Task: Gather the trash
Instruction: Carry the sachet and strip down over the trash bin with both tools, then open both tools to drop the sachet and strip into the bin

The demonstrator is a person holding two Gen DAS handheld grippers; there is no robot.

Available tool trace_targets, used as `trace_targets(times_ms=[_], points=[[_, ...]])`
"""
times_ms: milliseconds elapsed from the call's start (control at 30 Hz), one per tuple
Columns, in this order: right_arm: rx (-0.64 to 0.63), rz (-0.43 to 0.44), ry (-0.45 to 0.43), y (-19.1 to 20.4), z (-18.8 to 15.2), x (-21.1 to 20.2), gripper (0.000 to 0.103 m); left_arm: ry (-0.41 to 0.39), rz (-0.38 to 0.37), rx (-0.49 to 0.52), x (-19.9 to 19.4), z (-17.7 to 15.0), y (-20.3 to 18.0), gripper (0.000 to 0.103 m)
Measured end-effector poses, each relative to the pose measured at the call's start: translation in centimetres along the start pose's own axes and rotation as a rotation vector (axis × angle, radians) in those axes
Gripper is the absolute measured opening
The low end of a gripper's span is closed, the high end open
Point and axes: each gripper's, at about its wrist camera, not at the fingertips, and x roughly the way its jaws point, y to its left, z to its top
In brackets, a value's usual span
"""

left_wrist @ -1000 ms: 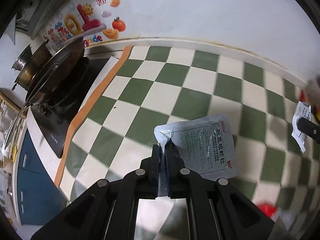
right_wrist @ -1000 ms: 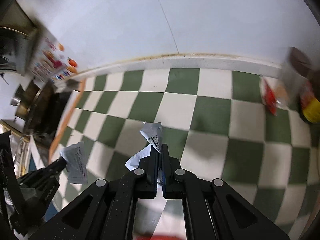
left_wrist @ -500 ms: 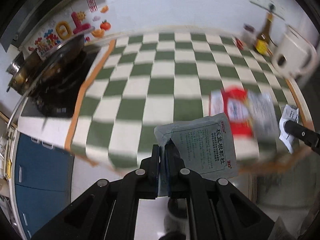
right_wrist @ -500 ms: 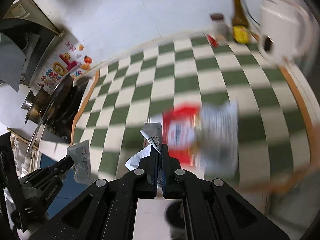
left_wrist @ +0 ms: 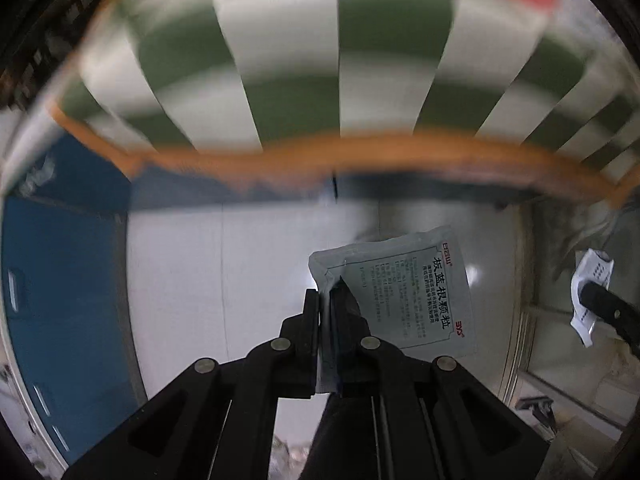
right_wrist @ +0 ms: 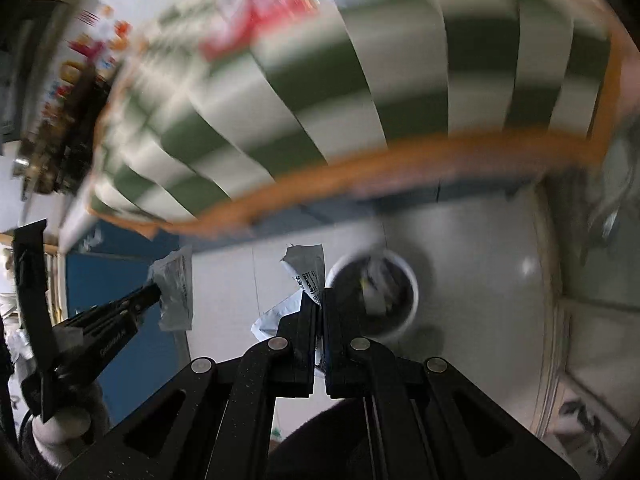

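Beyond the counter's orange edge (right_wrist: 400, 152), the bin (right_wrist: 376, 294) sits just past the right gripper (right_wrist: 320, 300), clamped on a torn wrapper (right_wrist: 308, 270); the left gripper (left_wrist: 328, 296), farther off, pinches a grey sachet (left_wrist: 404, 292)

1. The table (left_wrist: 280, 60) wears a green-and-white chequered cover, smeared by motion blur in both views.
2. An orange border (left_wrist: 360, 148) runs along the table's near edge and turns up its right edge.
3. Blue cabinet fronts (left_wrist: 60, 280) stand below the table's near edge, on the left.
4. A pale tiled floor (left_wrist: 240, 280) lies beneath.
5. A blurred red-and-white packet (right_wrist: 276, 12) lies on the table, well back from the near edge.
6. Dark cookware (right_wrist: 60, 140) sits at the table's left edge, too blurred to name closer.
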Motion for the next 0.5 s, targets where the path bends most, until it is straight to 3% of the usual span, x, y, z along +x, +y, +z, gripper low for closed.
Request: trace_targets(times_ms=[100, 300, 400, 500], points=[[0.022, -0.001, 0.071, -3.7, -1.1, 7.5, 0.003, 0.084, -0.008, -0.005, 8.7, -0.4, -1.3, 0.003], [0.065, -0.061, 0.200, -11.8, -4.4, 26.6, 0.003, 0.242, -0.016, 0.037, 27.8, -0.8, -4.8, 0.003], [0.067, -0.066, 0.244, -14.3, -5.6, 33.8, 0.003, 0.255, -0.021, 0.100, 33.8, -1.1, -6.6, 0.003], [0.038, -0.081, 0.266, -15.4, -6.4, 38.2, 0.003, 0.275, -0.014, 0.144, 37.9, -1.4, -8.1, 0.006]])
